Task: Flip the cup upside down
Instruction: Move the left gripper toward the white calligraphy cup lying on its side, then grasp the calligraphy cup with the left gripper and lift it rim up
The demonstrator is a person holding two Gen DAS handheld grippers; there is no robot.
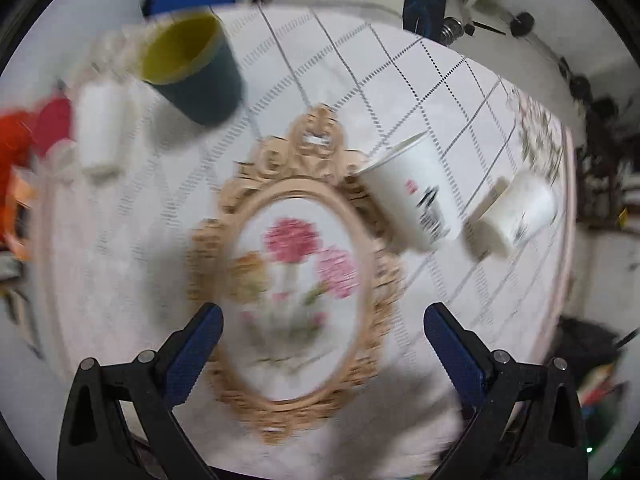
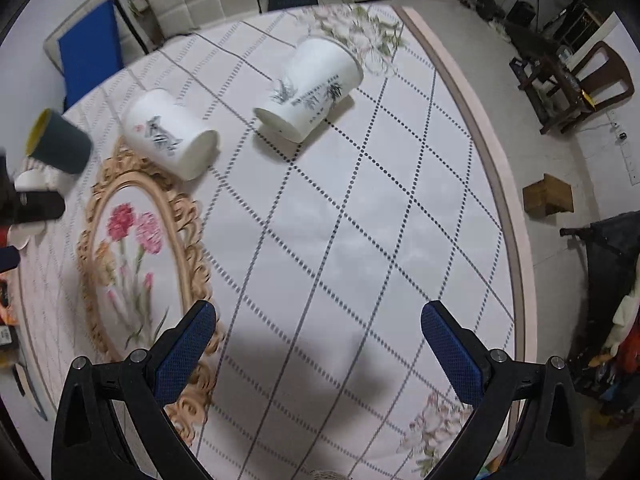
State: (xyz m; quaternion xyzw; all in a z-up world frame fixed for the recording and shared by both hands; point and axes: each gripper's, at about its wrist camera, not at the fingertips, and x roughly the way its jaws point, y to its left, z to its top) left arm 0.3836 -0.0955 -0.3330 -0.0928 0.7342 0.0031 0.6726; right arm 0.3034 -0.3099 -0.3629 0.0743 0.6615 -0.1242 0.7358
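Three cups stand upright on a table with a white checked cloth (image 2: 340, 220). A dark teal cup with a yellow inside (image 1: 192, 66) is at the far left; it also shows in the right wrist view (image 2: 58, 142). A white paper cup with a printed label (image 1: 412, 190) stands by the ornate frame print; it shows in the right wrist view (image 2: 170, 132) too. A white cup with a bamboo drawing (image 2: 312, 86) is furthest right, also in the left wrist view (image 1: 516, 210). My left gripper (image 1: 322, 334) is open and empty above the frame print. My right gripper (image 2: 318, 332) is open and empty above bare cloth.
An oval gold frame with pink flowers (image 1: 296, 272) is printed on the cloth. White and red objects (image 1: 98, 128) sit at the table's left side. A blue-cushioned chair (image 2: 90, 50) stands behind the table. A wooden box (image 2: 548, 200) and furniture stand on the floor to the right.
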